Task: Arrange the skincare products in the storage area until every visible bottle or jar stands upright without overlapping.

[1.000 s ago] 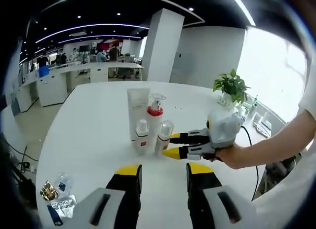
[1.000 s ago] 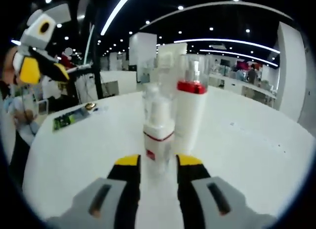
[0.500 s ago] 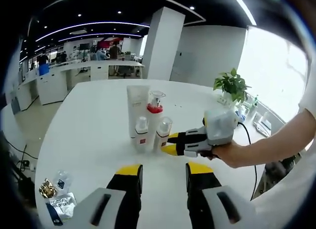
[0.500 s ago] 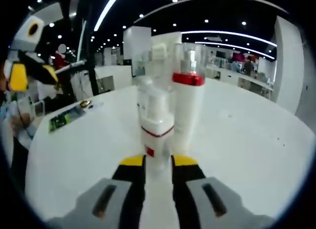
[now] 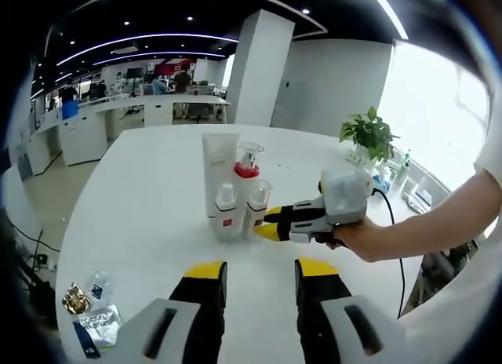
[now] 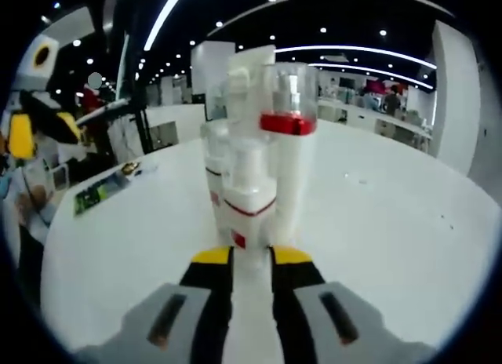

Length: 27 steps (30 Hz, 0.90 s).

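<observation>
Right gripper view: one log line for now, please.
right gripper: shut on small pump bottle | left gripper: open, idle | bottles upright on table

Bright office light, fisheye bending at the edges

Curved white ceiling light strips (image 5: 149,44) and small spotlights are shining overhead, while a large window (image 5: 435,105) in the left gripper view is blowing out to white glare. The glossy round white counter (image 5: 149,199) is reflecting light softly, with only faint shadows under the bottles. In the right gripper view the nearest clear-capped white pump bottle (image 6: 249,195) is looking soft, and straight lines are bowing near the edges.
</observation>
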Each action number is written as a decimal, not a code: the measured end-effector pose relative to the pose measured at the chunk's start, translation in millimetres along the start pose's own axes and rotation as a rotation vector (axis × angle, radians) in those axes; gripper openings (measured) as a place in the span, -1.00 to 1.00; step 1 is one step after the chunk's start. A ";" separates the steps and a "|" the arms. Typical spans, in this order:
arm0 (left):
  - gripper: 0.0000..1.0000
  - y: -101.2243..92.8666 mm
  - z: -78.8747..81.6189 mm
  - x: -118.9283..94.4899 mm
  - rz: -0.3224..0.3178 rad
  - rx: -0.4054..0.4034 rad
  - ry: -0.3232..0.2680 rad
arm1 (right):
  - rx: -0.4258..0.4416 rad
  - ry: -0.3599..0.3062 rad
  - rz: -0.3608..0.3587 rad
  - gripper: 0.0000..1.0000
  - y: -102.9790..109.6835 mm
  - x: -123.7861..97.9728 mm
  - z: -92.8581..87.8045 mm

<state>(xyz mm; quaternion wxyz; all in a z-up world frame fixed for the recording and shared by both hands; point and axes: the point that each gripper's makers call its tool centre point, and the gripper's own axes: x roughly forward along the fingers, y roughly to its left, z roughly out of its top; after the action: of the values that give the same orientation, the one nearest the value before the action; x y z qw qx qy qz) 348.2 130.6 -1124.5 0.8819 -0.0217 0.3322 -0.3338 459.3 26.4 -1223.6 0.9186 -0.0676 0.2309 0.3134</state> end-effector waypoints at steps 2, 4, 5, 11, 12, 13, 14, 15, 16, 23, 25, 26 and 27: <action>-0.30 0.7 -0.1 -0.5 0.002 0.000 0.001 | 0.004 0.003 -0.002 -0.67 0.0 1.0 -0.2; -0.30 1.4 -0.3 -0.8 0.003 0.000 0.002 | 0.005 0.004 -0.003 -0.67 -0.3 2.5 -0.3; -0.30 1.8 -0.5 -0.9 0.004 0.000 0.003 | 0.006 0.004 -0.004 -0.67 -0.5 2.9 0.1; -0.30 3.7 -1.6 -2.7 0.010 0.002 0.005 | 0.026 0.005 -0.006 -0.66 -1.8 5.4 1.8; -0.30 3.9 -1.8 -2.9 0.010 0.001 0.006 | 0.029 0.006 -0.007 -0.66 -1.8 5.4 2.0; -0.30 4.0 -1.9 -3.5 0.011 0.000 0.006 | 0.037 0.006 -0.007 -0.66 -1.8 5.4 2.0; -0.30 4.4 -2.1 -3.6 0.011 0.000 0.006 | 0.041 0.006 -0.009 -0.66 -1.9 5.4 2.0; -0.30 4.5 -2.1 -4.2 0.012 0.001 0.004 | 0.046 0.006 -0.010 -0.65 -2.3 5.7 1.9; -0.30 4.2 -1.9 -5.3 0.012 0.001 0.003 | 0.052 0.007 -0.011 -0.65 -2.5 5.9 1.8; -0.29 4.7 -3.6 -10.1 0.018 -0.006 -0.002 | 0.080 0.015 -0.022 -0.62 -2.6 3.5 1.1; -0.29 5.2 -5.4 -12.7 0.021 -0.014 -0.004 | 0.100 0.019 -0.027 -0.59 -2.6 -0.2 -0.4; -0.29 5.2 -5.7 -13.1 0.021 -0.016 -0.006 | 0.114 0.019 -0.027 -0.59 -2.0 -2.1 -1.0; -0.29 5.2 -6.8 -14.1 0.021 -0.021 -0.006 | 0.133 0.020 -0.024 -0.59 -0.6 -4.0 -1.6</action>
<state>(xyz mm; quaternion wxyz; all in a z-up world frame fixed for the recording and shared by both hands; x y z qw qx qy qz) 339.3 144.4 -1123.2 0.8861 -0.0284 0.3330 -0.3211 456.2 23.3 -1223.2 0.9224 -0.0123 0.2595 0.2858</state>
